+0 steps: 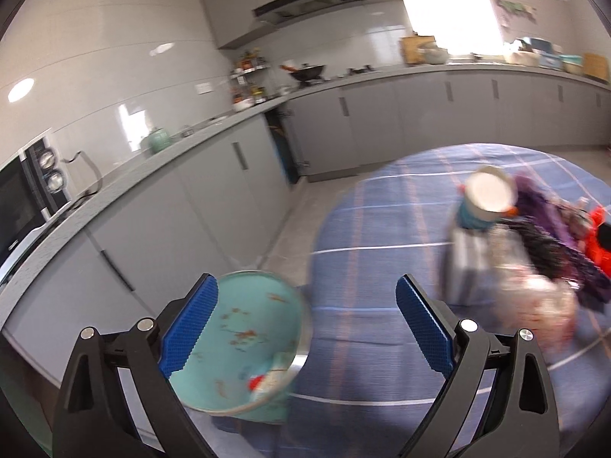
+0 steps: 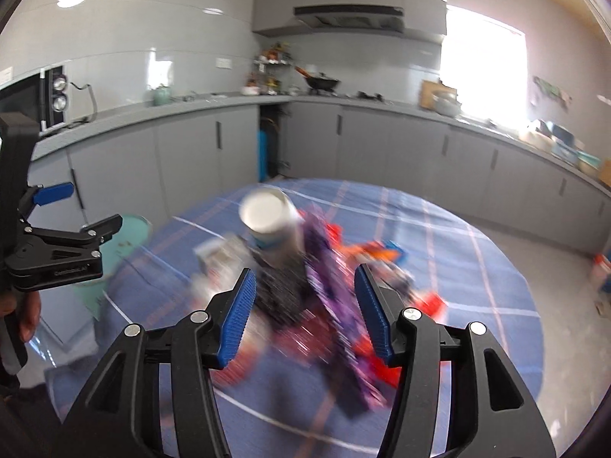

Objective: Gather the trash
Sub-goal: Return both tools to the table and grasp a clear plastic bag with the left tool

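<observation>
A pile of trash lies on the round table with a blue checked cloth (image 2: 477,267): a white paper cup (image 2: 271,221), purple and black wrappers (image 2: 324,305), orange-red packets (image 2: 366,252) and pale wrappers (image 2: 217,263). My right gripper (image 2: 305,309) is open just above the purple wrappers, empty. My left gripper (image 1: 305,328) is open and empty over the table's left edge, left of the pile. The cup (image 1: 488,194) and wrappers (image 1: 553,252) show at the right of the left wrist view. A teal bin (image 1: 244,343) with some scraps inside stands beside the table, under my left finger. Both views are blurred.
Grey kitchen cabinets and a counter (image 2: 382,107) run along the walls behind the table. A microwave (image 1: 23,198), a teal kettle (image 1: 156,139) and a wok (image 2: 322,82) stand on the counter. My left gripper also shows in the right wrist view (image 2: 76,244).
</observation>
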`<state>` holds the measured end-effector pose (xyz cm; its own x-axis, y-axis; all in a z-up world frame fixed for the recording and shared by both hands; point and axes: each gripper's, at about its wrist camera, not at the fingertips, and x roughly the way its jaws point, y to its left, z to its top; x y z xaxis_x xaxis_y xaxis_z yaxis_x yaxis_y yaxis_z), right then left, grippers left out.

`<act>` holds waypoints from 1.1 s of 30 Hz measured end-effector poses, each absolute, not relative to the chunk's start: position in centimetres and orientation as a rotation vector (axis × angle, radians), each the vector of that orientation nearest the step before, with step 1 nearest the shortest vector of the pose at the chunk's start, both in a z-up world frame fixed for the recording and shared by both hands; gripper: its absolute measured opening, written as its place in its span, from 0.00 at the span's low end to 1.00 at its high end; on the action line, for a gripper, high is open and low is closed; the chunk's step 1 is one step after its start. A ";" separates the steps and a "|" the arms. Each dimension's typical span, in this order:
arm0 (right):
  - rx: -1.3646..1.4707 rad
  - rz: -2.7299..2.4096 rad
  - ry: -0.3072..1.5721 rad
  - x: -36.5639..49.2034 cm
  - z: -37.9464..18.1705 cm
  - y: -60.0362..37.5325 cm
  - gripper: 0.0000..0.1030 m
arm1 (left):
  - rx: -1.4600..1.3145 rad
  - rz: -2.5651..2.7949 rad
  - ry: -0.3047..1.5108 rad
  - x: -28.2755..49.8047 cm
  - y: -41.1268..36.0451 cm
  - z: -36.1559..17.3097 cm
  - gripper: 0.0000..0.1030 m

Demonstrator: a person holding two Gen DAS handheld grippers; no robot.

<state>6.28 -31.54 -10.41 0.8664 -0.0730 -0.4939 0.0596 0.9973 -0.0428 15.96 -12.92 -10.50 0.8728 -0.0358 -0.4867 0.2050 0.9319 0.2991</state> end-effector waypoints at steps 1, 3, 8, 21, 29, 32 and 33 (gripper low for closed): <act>-0.024 -0.081 0.527 5.9 -10.8 -32.1 0.53 | 0.358 -0.146 0.497 15.6 -13.8 -10.7 0.90; -0.019 -0.094 0.541 5.2 -11.4 -32.8 0.53 | 0.363 -0.186 0.500 14.9 -15.5 -10.9 0.90; -0.009 -0.120 0.563 3.3 -12.9 -34.6 0.53 | 0.378 -0.264 0.508 13.3 -19.0 -11.4 0.91; 0.055 -0.154 0.579 1.0 -15.1 -37.2 0.53 | 0.411 -0.411 0.612 11.7 -23.3 -14.5 0.57; 0.044 -0.119 0.602 1.9 -15.7 -35.9 0.53 | 0.420 -0.484 0.618 10.3 -23.8 -14.6 0.13; 0.037 -0.107 0.605 1.9 -15.8 -35.3 0.53 | 0.401 -0.478 0.592 9.5 -22.7 -13.6 0.09; 0.035 -0.101 0.608 2.0 -15.8 -35.1 0.53 | 0.398 -0.475 0.578 9.3 -22.2 -13.0 0.09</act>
<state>1.96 -35.11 -15.84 0.8162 -0.0846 -0.5715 0.1053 0.9944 0.0032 9.32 -22.21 -13.02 0.7365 -0.3115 -0.6005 0.5281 0.8194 0.2227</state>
